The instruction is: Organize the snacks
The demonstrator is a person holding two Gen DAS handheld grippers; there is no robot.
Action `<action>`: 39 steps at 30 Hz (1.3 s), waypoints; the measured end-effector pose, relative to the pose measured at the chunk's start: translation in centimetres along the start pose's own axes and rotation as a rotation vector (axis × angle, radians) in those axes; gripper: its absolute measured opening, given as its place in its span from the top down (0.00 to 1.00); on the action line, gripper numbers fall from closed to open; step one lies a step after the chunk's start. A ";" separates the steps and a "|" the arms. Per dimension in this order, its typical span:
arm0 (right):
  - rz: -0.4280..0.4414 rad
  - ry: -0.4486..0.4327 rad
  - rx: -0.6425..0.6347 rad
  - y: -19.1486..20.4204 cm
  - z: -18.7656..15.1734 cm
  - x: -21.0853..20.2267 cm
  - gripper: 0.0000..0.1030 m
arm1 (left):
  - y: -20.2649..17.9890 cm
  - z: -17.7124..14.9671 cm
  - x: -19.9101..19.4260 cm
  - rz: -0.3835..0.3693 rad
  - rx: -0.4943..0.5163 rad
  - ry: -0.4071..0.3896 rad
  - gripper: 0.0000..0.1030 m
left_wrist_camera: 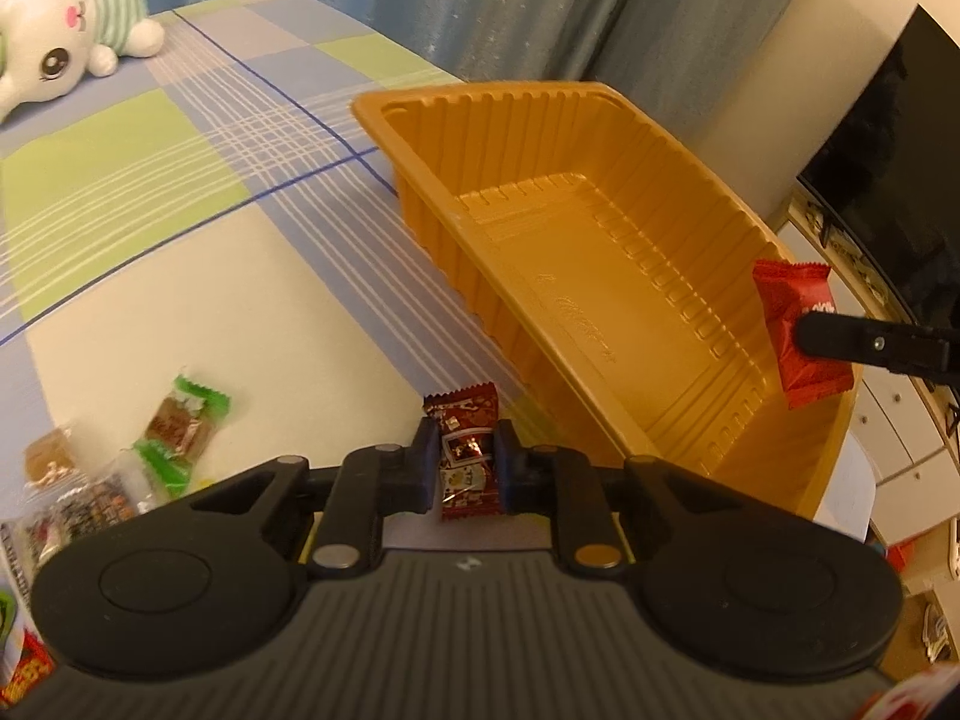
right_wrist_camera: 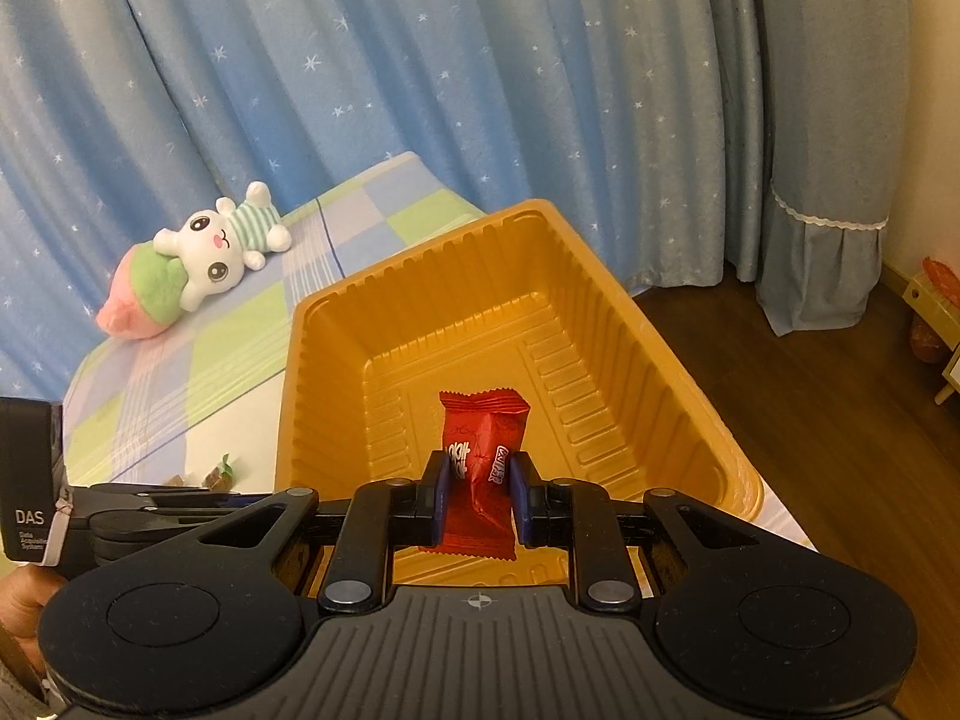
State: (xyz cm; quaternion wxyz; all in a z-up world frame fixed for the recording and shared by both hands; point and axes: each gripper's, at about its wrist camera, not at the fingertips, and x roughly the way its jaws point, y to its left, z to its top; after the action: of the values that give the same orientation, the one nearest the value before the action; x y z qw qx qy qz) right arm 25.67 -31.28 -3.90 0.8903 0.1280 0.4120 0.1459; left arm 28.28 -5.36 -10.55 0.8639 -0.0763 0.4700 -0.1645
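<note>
**Gold plastic tray empty; two snacks gripped, neither yet deposited**

Gold ribbed plastic forms the tray [right_wrist_camera: 630, 372], which sits at the edge of the bed [left_wrist_camera: 150, 192] with its floor bare. Nothing has been placed inside so far.

The right gripper [right_wrist_camera: 480, 498] has its jaws closed on a red snack packet [right_wrist_camera: 483, 450], pinched at the lower half. The packet stands with its long axis running forward along the fingers, crimped end out over the tray interior — judged a hold ready for release into the tray.

The left gripper [left_wrist_camera: 467, 468] has its jaws closed tight on a dark red-brown candy [left_wrist_camera: 467, 450], gripped across its middle. Its long axis also runs forward, the upper crimp pointing toward the tray's near wall. It is above the bedsheet just beside the tray, not yet over it.

Further wrapped snacks, including a green-ended candy [left_wrist_camera: 180, 426], lie loose on the bed to the left — evidently the supply pile. A plush toy [left_wrist_camera: 72, 18] lies well apart and plays no part.
</note>
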 end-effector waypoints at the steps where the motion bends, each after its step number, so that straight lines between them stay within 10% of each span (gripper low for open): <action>1: 0.002 0.000 -0.002 0.0 0.0 0.0 0.79 | 0.1 0.0 -0.4 0.006 -0.012 -0.009 0.84; 18: 0.055 0.047 -0.025 -1.9 1.2 0.1 0.79 | -3.6 2.3 -7.8 0.069 -0.123 -0.178 0.84; 39: 0.081 0.125 -0.094 -5.4 2.9 1.0 0.79 | -11.9 2.2 -1.4 0.105 -0.158 -0.019 0.84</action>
State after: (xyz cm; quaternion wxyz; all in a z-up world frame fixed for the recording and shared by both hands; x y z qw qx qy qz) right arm 29.35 -36.25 -4.62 0.8612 0.0931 0.4539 0.2088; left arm 26.89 -16.00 -4.89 0.8670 -0.1211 0.4767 -0.0805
